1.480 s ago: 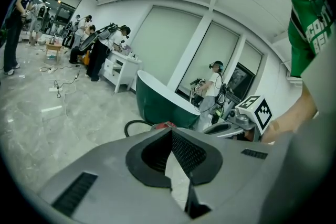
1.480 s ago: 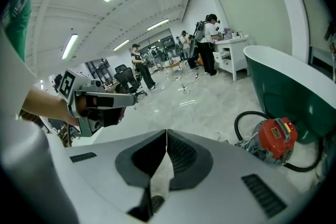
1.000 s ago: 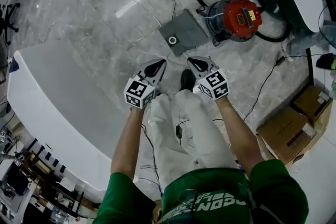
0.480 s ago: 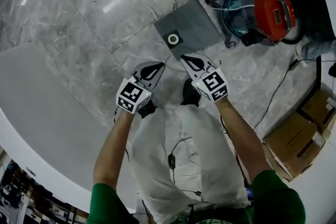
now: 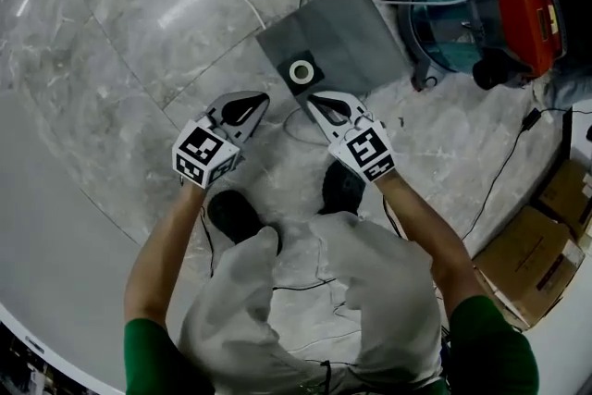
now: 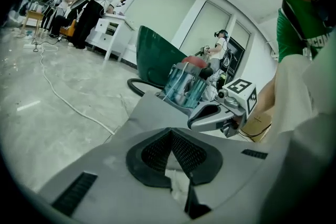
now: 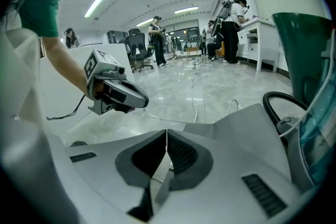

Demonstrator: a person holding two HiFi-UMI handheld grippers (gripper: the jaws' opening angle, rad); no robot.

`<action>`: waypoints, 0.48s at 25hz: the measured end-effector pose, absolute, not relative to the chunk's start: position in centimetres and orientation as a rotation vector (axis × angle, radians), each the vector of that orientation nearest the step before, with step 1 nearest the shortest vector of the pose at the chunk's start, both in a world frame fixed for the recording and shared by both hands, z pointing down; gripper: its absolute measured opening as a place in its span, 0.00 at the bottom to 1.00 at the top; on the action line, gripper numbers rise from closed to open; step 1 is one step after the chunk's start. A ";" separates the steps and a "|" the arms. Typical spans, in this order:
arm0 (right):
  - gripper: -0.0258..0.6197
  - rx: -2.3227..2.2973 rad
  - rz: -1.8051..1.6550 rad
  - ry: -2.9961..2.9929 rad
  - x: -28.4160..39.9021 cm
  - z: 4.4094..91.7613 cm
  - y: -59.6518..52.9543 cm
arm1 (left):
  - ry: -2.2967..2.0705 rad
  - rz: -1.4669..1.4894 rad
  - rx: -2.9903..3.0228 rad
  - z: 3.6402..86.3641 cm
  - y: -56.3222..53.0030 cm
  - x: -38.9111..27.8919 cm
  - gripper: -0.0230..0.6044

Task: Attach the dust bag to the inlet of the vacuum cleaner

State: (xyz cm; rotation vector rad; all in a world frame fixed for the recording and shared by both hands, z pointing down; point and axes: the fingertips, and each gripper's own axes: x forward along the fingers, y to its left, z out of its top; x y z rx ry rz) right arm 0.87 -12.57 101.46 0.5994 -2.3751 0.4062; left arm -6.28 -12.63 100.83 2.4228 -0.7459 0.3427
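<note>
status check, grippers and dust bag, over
Left gripper, right gripper shut, empty. Dust bag on floor beside vacuum cleaner, untouched. Thin cable lies near bag.

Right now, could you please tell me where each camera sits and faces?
Head view: on the person's head, looking steeply down at dust bag, vacuum cleaner; shows arms, legs, left gripper, right gripper.
Left gripper view: rides the left gripper, looking along its shut jaws toward dust bag and vacuum cleaner; torso at right.
Right gripper view: rides the right gripper, looking along its shut jaws across the dust bag; arm at left.
Shared: each gripper view shows the other gripper.
</note>
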 end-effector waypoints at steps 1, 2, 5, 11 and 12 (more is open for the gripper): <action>0.06 0.609 0.393 -2.375 0.8 102.6 -12.6 | -0.744 0.348 2.431 102.0 -13.1 -6.5 0.04; 0.06 0.619 0.379 -2.374 0.8 103.7 -12.6 | -0.738 0.362 2.439 103.2 -13.4 -6.7 0.04; 0.06 0.639 0.321 -2.377 0.6 106.8 -12.5 | -0.721 0.423 2.454 106.9 -14.4 -6.7 0.04; 0.06 0.636 0.208 -2.388 0.9 111.5 -12.1 | -0.593 0.400 2.472 111.5 -14.7 -4.3 0.04; 0.06 0.643 0.183 -2.381 1.0 112.0 -12.0 | -0.572 0.398 2.473 111.9 -14.4 -3.9 0.04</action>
